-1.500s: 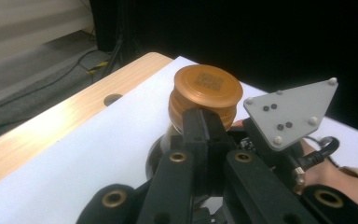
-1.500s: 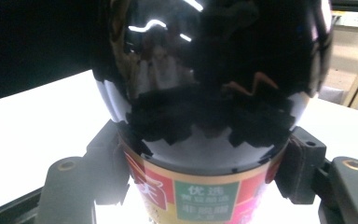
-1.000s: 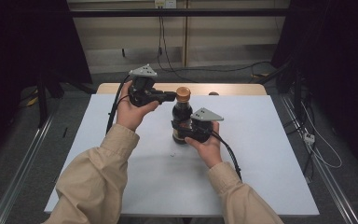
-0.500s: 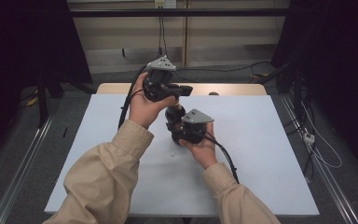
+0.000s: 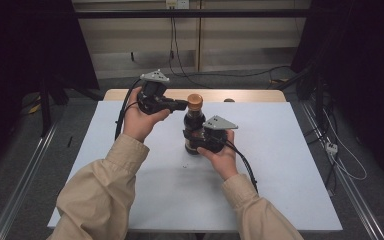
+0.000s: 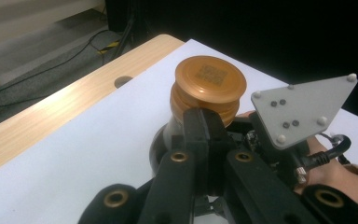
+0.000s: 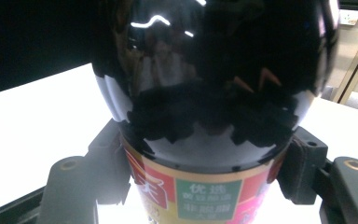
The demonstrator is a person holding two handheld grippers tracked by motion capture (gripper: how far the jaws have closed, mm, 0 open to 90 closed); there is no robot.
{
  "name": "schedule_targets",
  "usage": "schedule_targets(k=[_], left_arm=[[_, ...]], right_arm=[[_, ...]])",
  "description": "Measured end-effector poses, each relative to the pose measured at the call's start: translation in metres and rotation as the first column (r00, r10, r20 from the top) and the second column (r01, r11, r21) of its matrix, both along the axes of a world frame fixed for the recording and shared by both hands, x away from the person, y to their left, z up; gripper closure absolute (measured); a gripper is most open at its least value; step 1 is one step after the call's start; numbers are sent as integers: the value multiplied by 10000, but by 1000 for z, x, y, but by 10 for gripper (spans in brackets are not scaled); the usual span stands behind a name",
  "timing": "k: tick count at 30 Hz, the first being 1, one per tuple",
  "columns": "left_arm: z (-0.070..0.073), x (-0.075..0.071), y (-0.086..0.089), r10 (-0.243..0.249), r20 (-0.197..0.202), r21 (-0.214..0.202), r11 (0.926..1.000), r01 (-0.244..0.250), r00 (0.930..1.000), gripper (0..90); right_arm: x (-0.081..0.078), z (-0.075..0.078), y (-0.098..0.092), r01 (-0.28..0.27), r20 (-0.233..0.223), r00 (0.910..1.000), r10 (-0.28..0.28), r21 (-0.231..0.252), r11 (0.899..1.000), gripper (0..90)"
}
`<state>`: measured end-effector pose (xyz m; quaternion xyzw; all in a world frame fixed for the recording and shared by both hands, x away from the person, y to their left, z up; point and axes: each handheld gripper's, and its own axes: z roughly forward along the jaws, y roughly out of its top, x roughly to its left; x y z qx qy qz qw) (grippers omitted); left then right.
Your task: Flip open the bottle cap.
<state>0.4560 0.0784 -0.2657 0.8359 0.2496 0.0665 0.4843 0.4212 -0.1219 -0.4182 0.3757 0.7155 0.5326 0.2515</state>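
1. With the right gripper point(image 5: 196, 140) clamped on the bottle point(image 5: 194, 131) at its labelled body, the bottle stands upright mid-table point(image 5: 280, 165), braced against twisting.
2. Left gripper point(image 5: 182, 104) sits level at the orange cap point(image 5: 195, 101), jaws shut together with nothing between them and tips against the cap's side; likely lining up to work it loose.
3. Split makes sense: one hand anchors, the other handles the cap.

My tabletop point(image 5: 280, 165) is white, with a strip of pale wood along its far edge. One dark bottle point(image 5: 194, 131) with an orange cap stands upright on it, near the middle.
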Motion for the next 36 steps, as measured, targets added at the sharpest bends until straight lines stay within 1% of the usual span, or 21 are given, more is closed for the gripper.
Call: schedule_targets(k=[3,5,7,9,11,13,14,15,16,17,18,19,20,21,23,26,27,30,32,34,36], left_arm=[[2,1,0,14,-93,-167,9999,-16,10000,900],[3,2,-3,-59,-77,-88,9999,58,10000,900],[4,3,-4,-38,-78,-5,10000,38,10000,900],[3,4,-4,-22,-180,-117,9999,20,9998,900],[4,4,-5,-1,-193,-106,9999,-1,9998,900],[5,3,-7,-30,-80,3,10000,30,10000,900],[6,4,-5,-40,20,-419,9991,41,10000,900],[12,4,-3,-213,-115,-1539,9879,193,9997,900],[22,2,-6,-370,218,-1597,9864,400,9991,900],[31,0,-14,-271,605,-930,9951,327,9978,900],[37,-1,-20,-370,699,-992,9941,439,9969,900],[43,-3,-24,-421,755,-882,9949,487,9963,900],[46,-5,-27,-450,761,-725,9961,506,9961,900],[48,-6,-26,-515,809,-728,9957,574,9954,900],[46,-6,-22,-495,725,-489,9974,531,9961,900],[38,-5,-12,-413,487,-415,9982,434,9980,900],[35,-4,-10,-434,411,-388,9982,450,9982,900],[27,-5,-4,-423,346,-509,9977,440,9985,900],[24,-5,-1,-419,276,-449,9981,431,9987,900],[21,-6,3,-384,217,-547,9977,395,9990,900],[19,-6,7,-380,202,-506,9980,390,9991,900]], right_arm=[[0,-1,0,58,46,10000,-58,58,10000,314],[0,0,-1,47,-11,10000,-47,8,10000,315],[0,-1,-1,71,-55,10000,-70,109,9999,316],[0,-1,-2,132,-58,9999,-131,150,9998,317],[1,-1,-2,109,-94,9999,-108,149,9998,317],[1,-1,-2,97,-104,9999,-95,147,9998,317],[1,-1,-2,123,-114,9999,-121,187,9997,318],[1,-1,-2,139,-135,9998,-136,193,9997,318],[1,-1,-2,30,-70,10000,-30,86,10000,318],[1,-1,1,-73,71,9999,73,-80,9999,318],[0,0,6,-73,215,9997,80,-314,9995,317],[0,0,10,-89,307,9995,103,-450,9989,316],[1,1,12,-103,322,9994,119,-516,9986,315],[2,1,11,-81,259,9996,94,-468,9989,315],[3,0,5,-34,28,10000,34,-196,9998,315],[2,-1,0,-72,-35,10000,72,22,10000,314],[2,-1,0,-91,-15,10000,91,-10,10000,314],[2,0,0,-83,-73,9999,83,-24,10000,313],[2,0,0,-112,-61,9999,112,-60,9999,312],[2,-1,0,-105,-35,9999,105,-32,9999,313],[2,-1,0,-76,-38,10000,76,14,10000,312]])
